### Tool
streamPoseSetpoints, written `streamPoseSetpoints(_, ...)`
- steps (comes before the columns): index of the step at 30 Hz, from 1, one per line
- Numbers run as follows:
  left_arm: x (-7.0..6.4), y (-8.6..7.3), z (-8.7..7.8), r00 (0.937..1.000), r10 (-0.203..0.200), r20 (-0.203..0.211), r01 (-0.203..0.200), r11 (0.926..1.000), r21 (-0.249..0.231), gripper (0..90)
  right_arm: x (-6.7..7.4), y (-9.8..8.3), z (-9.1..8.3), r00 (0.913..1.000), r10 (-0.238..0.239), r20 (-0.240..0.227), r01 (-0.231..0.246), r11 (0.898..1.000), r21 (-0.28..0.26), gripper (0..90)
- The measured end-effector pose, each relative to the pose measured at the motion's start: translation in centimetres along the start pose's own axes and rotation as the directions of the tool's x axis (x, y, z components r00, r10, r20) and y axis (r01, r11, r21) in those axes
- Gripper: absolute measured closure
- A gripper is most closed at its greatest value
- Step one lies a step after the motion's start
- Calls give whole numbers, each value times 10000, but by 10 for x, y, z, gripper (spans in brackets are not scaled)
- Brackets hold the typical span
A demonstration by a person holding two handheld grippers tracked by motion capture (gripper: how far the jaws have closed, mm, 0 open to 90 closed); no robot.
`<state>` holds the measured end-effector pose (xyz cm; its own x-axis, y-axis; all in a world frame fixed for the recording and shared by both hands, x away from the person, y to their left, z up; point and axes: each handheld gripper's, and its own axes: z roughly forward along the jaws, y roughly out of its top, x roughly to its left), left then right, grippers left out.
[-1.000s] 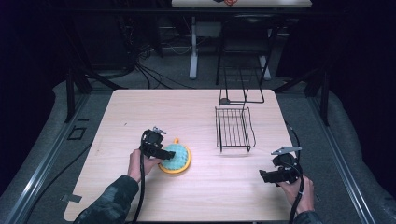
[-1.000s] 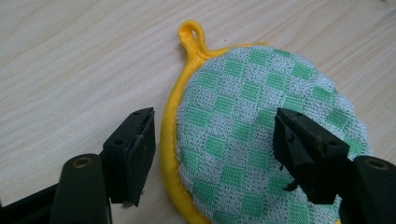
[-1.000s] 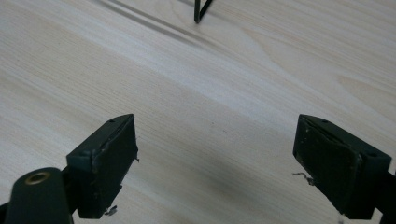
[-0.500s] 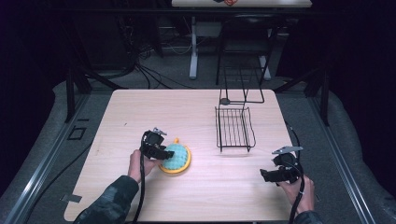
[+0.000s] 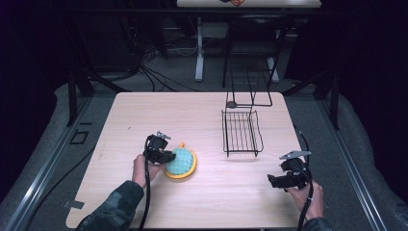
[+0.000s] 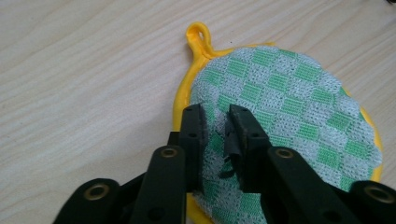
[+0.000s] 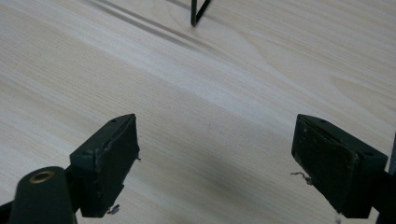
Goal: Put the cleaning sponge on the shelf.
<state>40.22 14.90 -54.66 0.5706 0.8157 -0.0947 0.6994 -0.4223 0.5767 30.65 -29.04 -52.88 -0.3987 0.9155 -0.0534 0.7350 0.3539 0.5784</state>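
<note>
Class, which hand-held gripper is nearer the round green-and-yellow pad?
Left hand-held gripper: pinching the round pad. Right hand-held gripper is open, far across the table.

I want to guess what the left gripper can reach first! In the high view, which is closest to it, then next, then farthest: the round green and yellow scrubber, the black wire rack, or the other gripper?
1. Scrubber: pinched in the left gripper jaws.
2. Wire rack: off to the right, farther back.
3. Right gripper: far right, near the front edge.

My pot holder (image 6: 289, 107) is green-and-white checked mesh with a yellow rim and loop (bright against the pale wood-grain table (image 6: 84, 70)). Right of it, the wire rack (image 5: 241, 132) is black, like my tongs (image 6: 215, 122).
</note>
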Motion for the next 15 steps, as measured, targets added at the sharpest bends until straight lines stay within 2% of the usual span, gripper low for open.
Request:
streamPoseSetpoints(6, -4, 0, -2, 9994, 227, -276, -232, 9996, -189, 853, 0, 0, -1, 10000, -17, -14, 17, 10000, 29, 139)
streamPoseSetpoints(9, -4, 0, -3, 9992, 233, -315, -241, 9993, -271, 865, 0, 0, -1, 10000, -12, -2, 12, 10000, -28, 139)
streamPoseSetpoints(13, -7, 1, -6, 9978, 498, -448, -514, 9980, -356, 874, 0, 0, -2, 10000, -35, -14, 35, 10000, -28, 139)
streamPoseSetpoints(15, -7, 1, -8, 9981, 447, -412, -465, 9980, -432, 878, 0, -1, -1, 10000, -8, -2, 8, 10000, -91, 139)
